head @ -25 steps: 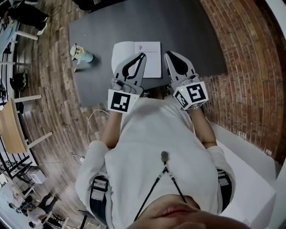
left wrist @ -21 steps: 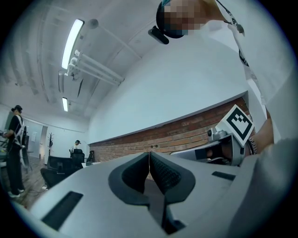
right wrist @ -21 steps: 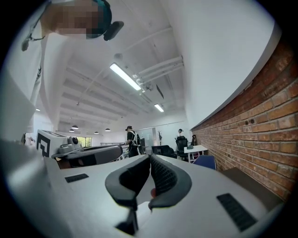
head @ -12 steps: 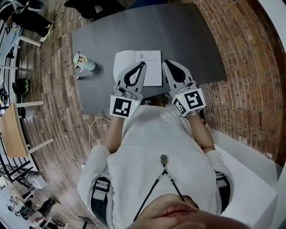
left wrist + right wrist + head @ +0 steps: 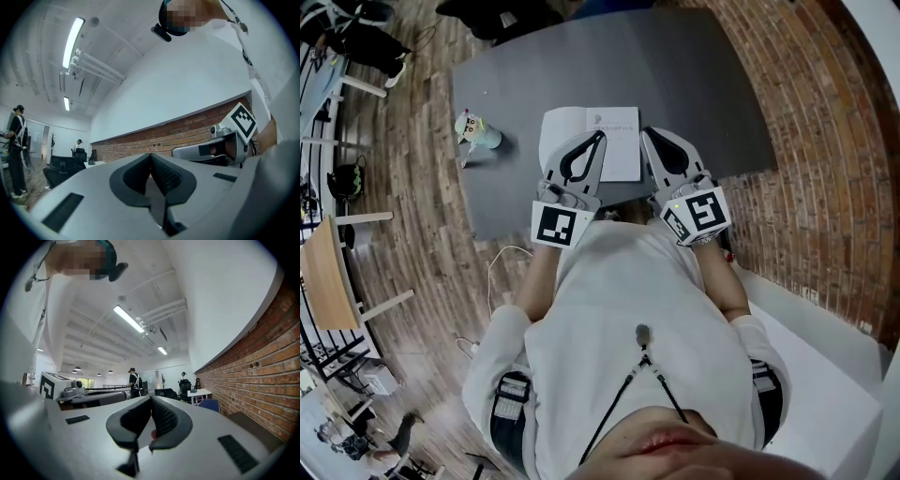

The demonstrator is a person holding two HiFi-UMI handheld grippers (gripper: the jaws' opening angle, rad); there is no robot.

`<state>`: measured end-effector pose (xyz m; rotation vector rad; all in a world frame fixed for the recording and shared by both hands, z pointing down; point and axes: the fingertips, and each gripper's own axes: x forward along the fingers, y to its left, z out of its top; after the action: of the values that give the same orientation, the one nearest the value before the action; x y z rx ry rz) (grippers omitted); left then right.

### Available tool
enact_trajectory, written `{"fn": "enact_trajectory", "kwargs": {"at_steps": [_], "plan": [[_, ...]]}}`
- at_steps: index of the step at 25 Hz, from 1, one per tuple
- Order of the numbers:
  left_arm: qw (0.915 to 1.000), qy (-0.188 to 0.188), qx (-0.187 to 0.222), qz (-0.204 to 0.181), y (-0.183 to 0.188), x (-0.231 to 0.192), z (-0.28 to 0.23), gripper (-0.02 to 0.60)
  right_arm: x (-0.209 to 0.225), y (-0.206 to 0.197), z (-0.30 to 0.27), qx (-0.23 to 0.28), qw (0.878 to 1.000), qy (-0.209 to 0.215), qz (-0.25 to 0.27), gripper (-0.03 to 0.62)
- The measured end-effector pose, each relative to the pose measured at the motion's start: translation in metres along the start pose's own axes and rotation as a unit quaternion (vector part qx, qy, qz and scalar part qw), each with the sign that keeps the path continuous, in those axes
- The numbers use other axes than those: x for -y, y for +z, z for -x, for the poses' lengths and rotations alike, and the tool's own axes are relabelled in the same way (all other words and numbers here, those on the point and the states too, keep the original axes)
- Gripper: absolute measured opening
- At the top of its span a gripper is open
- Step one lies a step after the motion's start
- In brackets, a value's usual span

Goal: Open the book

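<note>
Left gripper point(image 5: 601, 135): clenched, empty, overlapping book's left half
Right gripper point(image 5: 647, 132): clenched, empty, at book's right edge
Book point(image 5: 620, 124): frame centre, near table point(image 5: 581, 56) front edge
Open room: bare tabletop above book

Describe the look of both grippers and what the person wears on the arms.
The left gripper and right gripper are pale grey tapered shells with dark ribbed pads and black slots. Each carries a cube of black-and-white square markers at its rear. The person wears a white short-sleeved shirt.
</note>
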<state>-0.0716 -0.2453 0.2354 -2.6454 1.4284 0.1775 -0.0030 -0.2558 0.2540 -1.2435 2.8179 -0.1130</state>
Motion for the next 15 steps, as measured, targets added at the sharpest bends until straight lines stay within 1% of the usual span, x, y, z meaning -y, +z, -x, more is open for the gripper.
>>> {"fn": "enact_trajectory", "kwargs": {"at_steps": [8, 12, 15], "plan": [[1.0, 0.003, -0.002, -0.002, -0.0009, -0.0033, 0.0021, 0.023, -0.0036, -0.0022, -0.0024, -0.004, 1.0, 0.004, 0.002, 0.037], [0.9999, -0.002, 0.0, -0.01, -0.0008, 0.0006, 0.0018, 0.023, -0.0043, -0.0009, -0.003, -0.001, 1.0, 0.011, 0.008, 0.037], [0.9999, -0.004, -0.003, -0.01, -0.0023, 0.0018, 0.0019, 0.023, -0.0044, -0.0013, -0.0032, -0.001, 1.0, 0.011, 0.006, 0.037]]}}
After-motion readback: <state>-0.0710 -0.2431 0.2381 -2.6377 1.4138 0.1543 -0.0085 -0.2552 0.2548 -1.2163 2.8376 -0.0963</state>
